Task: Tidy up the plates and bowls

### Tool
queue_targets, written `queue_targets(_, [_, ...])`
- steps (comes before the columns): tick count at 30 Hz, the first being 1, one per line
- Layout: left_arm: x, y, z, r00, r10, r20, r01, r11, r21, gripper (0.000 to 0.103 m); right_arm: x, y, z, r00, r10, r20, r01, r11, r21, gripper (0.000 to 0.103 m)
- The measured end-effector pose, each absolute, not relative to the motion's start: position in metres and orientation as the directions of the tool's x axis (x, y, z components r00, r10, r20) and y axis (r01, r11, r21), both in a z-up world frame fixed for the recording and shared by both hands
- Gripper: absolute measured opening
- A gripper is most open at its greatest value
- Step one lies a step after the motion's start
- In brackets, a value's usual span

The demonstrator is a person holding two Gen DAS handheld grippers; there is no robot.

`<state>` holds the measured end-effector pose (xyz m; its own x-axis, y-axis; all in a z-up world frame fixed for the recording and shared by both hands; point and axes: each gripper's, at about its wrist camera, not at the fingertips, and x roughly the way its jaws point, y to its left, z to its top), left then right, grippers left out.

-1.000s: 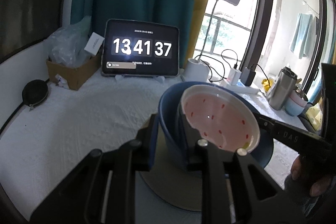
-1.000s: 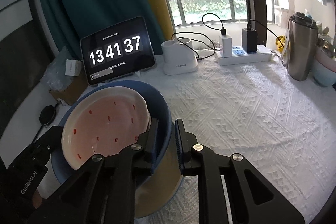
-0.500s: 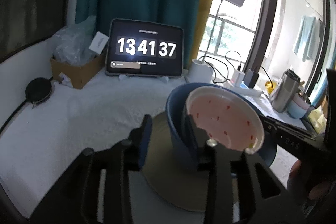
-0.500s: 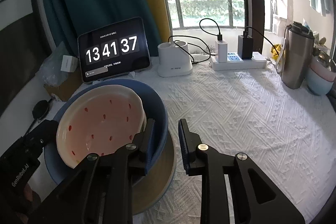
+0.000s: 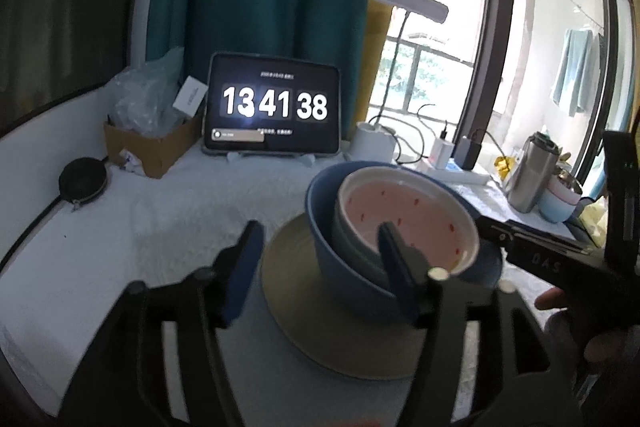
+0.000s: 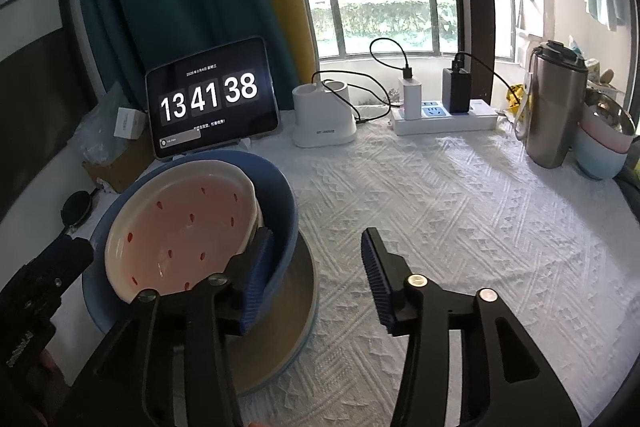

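Note:
A white bowl with a pink, red-dotted inside sits nested in a blue bowl. The blue bowl stands on a beige plate on the white tablecloth. My left gripper is open, its fingers on either side of the blue bowl's near wall, not clamping it. My right gripper is open, its left finger inside the blue bowl's rim, its right finger over the cloth.
A tablet clock stands at the back. A cardboard box and a black disc lie at the left. A lamp base, power strip, steel tumbler and stacked pastel bowls are at the right.
Both grippers have opened and let go of the blue bowl's rim. The stack now rests on the plate. Both grippers have drawn back a little.

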<state>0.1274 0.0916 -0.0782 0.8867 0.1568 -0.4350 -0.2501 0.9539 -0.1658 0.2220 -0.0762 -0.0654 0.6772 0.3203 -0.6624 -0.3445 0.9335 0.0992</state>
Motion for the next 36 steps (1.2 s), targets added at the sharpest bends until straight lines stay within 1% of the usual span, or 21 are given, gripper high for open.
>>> queue_targets(3, [0.119,0.083,-0.073,0.9,0.156,-0.406,-0.233,0.961,-0.148,0.072,0.216,-0.084,-0.061,0.688,0.319,-0.652,-0.344,0.934,0.095,0.057])
queue_targets(5, [0.115,0.077,-0.07,0.908,0.153,-0.389,-0.222,0.965,-0.139,0.075,0.211,-0.09,-0.057,0.697,0.318,-0.643,-0.341,0.935,0.092,0.059])
queue_targets(11, [0.1,0.059,-0.064,0.928,0.121,-0.352,-0.186,0.97,-0.157,0.088,0.189,-0.109,-0.042,0.748,0.284,-0.6,-0.32,0.946,0.048,0.059])
queue_targets(13, [0.094,0.051,-0.062,0.934,0.121,-0.335,-0.181,0.971,-0.155,0.09,0.182,-0.116,-0.037,0.764,0.271,-0.586,-0.311,0.95,0.034,0.059])
queue_targets(20, [0.077,0.024,-0.057,0.95,0.092,-0.297,-0.138,0.98,-0.14,0.092,0.152,-0.147,-0.021,0.81,0.22,-0.543,-0.275,0.961,-0.021,0.059])
queue_targets(28, [0.061,-0.003,-0.047,0.958,0.067,-0.277,-0.099,0.99,-0.101,0.094,0.123,-0.178,-0.001,0.848,0.174,-0.501,-0.227,0.973,-0.046,0.059])
queue_targets(36, [0.041,-0.021,-0.026,0.972,0.054,-0.229,-0.073,0.995,-0.075,0.096,0.095,-0.203,0.025,0.875,0.144,-0.462,-0.19,0.98,-0.055,0.059])
